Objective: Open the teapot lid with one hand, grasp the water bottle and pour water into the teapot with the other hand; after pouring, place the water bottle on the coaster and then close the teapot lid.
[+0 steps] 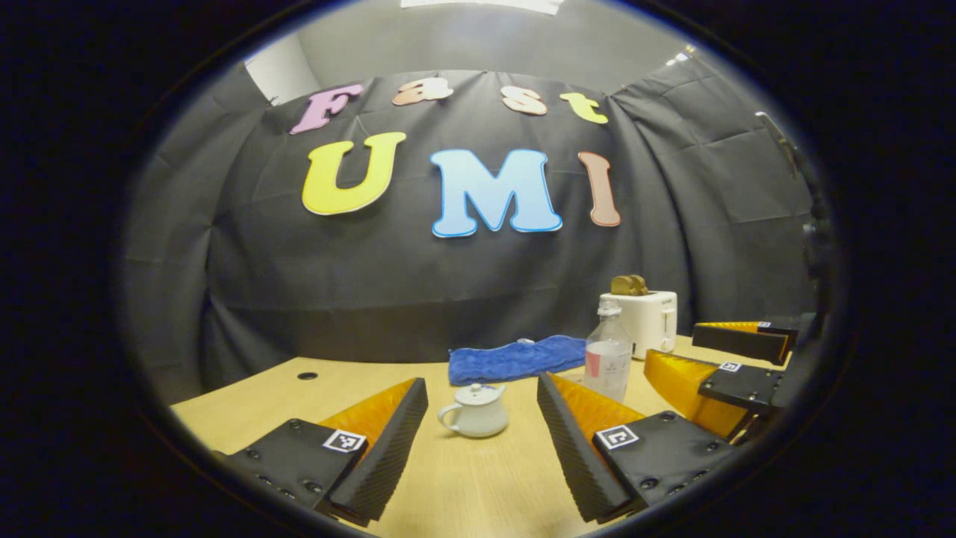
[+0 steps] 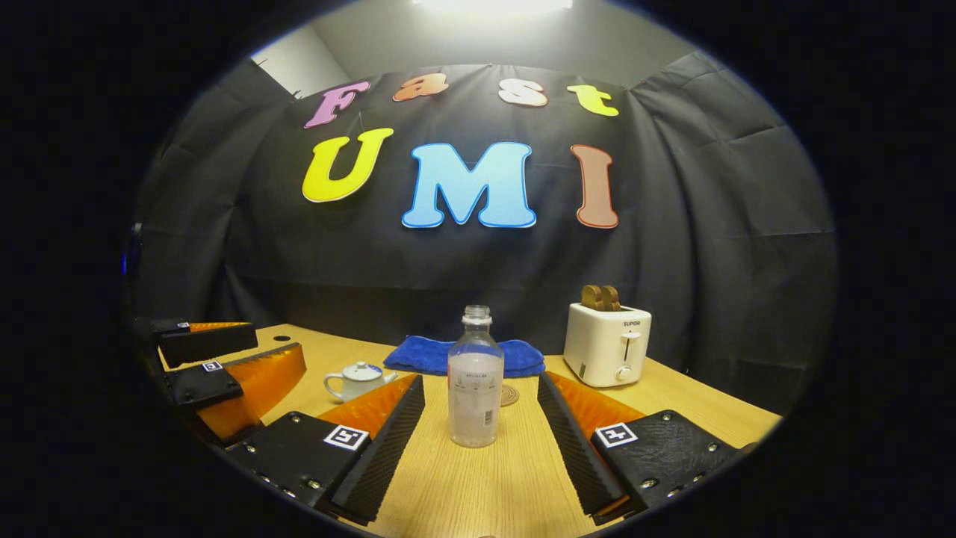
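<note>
A small white teapot [image 1: 476, 410] with its lid on stands on the wooden table, straight ahead of my open left gripper [image 1: 482, 400] and a little beyond its fingertips. To its right stands a clear water bottle [image 1: 608, 360], upright and uncapped. In the right gripper view the bottle [image 2: 475, 379] stands centred ahead of my open right gripper [image 2: 482, 396], level with its fingertips and untouched. A round coaster [image 2: 510, 394] lies just behind the bottle. The teapot [image 2: 358, 379] sits at the left, with the left gripper [image 2: 224, 359] beside it. The right gripper [image 1: 728, 355] shows right of the bottle.
A folded blue cloth [image 1: 517, 358] lies behind the teapot and bottle near the back wall. A white toaster [image 2: 606, 344] with toast in its slots stands at the back right. The table [image 1: 463, 486] has a round cable hole [image 1: 307, 375] at the far left.
</note>
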`<state>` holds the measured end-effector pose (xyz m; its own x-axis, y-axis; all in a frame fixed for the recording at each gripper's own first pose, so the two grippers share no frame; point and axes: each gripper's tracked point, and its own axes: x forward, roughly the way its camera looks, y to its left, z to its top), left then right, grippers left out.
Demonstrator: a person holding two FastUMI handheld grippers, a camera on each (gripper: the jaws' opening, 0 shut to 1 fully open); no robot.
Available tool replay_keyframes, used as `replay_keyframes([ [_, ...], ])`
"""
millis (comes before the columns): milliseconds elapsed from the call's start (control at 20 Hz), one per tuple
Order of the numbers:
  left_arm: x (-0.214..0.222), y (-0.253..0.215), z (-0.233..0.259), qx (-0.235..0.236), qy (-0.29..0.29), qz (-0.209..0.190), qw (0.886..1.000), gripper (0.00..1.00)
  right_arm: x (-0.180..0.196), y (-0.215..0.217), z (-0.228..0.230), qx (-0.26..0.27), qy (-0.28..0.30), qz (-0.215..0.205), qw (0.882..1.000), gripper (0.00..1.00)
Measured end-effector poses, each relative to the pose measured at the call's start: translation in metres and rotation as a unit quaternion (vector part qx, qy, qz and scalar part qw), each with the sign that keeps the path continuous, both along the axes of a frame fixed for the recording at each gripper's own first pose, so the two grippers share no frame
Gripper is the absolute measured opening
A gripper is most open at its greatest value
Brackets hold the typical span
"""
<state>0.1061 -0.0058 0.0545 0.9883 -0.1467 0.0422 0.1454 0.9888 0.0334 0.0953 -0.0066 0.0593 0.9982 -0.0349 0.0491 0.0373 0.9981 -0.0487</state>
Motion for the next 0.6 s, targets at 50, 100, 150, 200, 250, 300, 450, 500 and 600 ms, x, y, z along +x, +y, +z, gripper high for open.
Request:
replay_keyframes([
  [50, 0.007, -0.002, 0.003, 0.002, 0.001, -0.005, 1.0, 0.99, 0.008, 0.0, 0.005, -0.001, 0.0, -0.002, 1.0, 0.95],
  [100, 0.015, -0.004, 0.004, 0.005, 0.005, -0.01, 1.0, 0.99, 0.015, -0.001, 0.01, 0.0, -0.002, -0.005, 1.0, 0.94],
  [150, 0.023, -0.005, 0.005, 0.004, 0.008, -0.012, 1.0, 0.99, 0.023, -0.002, 0.013, 0.003, -0.004, -0.007, 1.0, 0.94],
  [200, 0.031, -0.006, 0.005, 0.0, 0.011, -0.016, 1.0, 0.99, 0.031, -0.004, 0.017, 0.005, -0.005, -0.01, 1.0, 0.94],
  [250, 0.039, -0.006, 0.007, -0.004, 0.011, -0.017, 1.0, 0.99, 0.038, -0.006, 0.019, 0.004, -0.004, -0.014, 1.0, 0.94],
  [300, 0.048, -0.005, 0.009, -0.003, 0.009, -0.016, 1.0, 0.99, 0.046, -0.009, 0.023, 0.002, -0.004, -0.018, 1.0, 0.94],
  [450, 0.077, 0.0, 0.013, -0.008, 0.005, -0.02, 1.0, 0.99, 0.064, -0.011, 0.021, -0.004, 0.003, -0.027, 1.0, 0.94],
  [500, 0.086, -0.001, 0.01, -0.01, 0.007, -0.025, 1.0, 0.99, 0.07, -0.012, 0.015, -0.004, 0.009, -0.031, 0.999, 0.94],
  [600, 0.101, -0.001, 0.0, -0.013, 0.016, -0.029, 0.999, 0.99, 0.079, -0.009, 0.004, -0.001, 0.02, -0.032, 0.999, 0.94],
])
